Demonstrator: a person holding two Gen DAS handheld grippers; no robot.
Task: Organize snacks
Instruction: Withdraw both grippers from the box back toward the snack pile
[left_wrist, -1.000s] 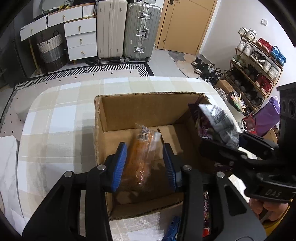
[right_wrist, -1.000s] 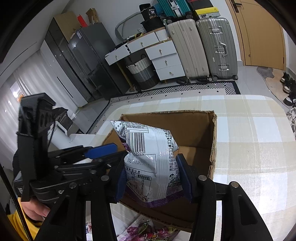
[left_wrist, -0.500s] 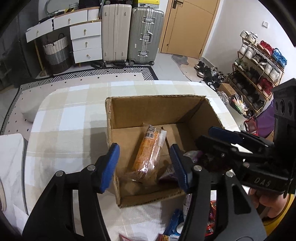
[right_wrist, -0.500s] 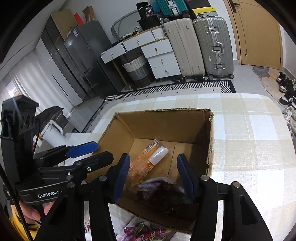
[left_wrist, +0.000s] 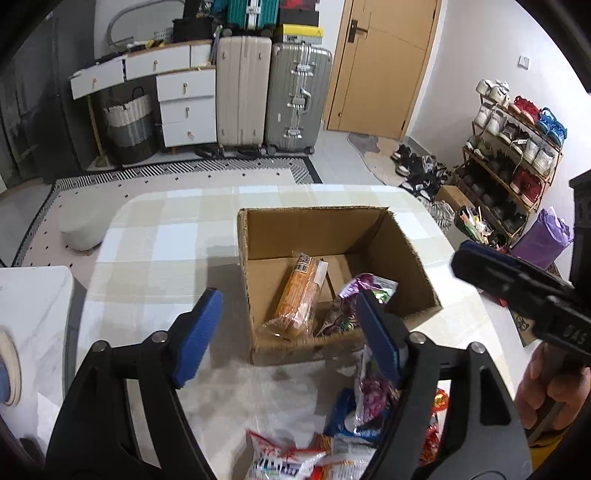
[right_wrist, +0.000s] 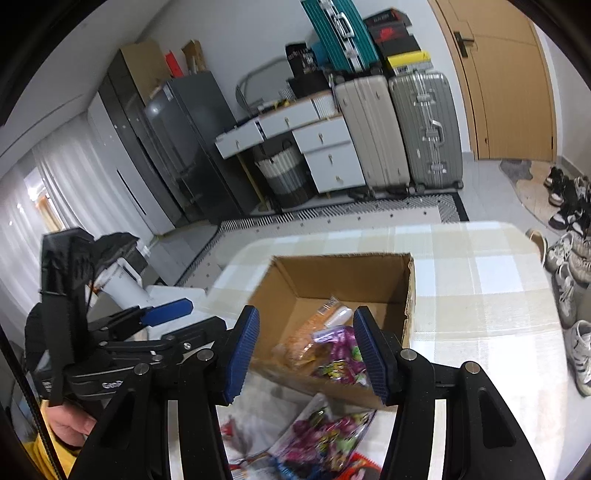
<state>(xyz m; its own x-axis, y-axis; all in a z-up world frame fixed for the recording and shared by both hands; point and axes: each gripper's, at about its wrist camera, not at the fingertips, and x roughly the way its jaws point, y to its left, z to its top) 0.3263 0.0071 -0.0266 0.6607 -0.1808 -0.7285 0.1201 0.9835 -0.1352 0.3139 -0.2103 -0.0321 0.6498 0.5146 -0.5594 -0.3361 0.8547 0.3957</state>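
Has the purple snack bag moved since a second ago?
Yes. The purple snack bag was pinched in the right gripper above the cardboard box; now it lies inside the box beside the orange packet, and the gripper is open.

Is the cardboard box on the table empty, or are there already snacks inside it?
Not empty. The cardboard box is open at the top, and an orange packet and a purple bag lie on its bottom.
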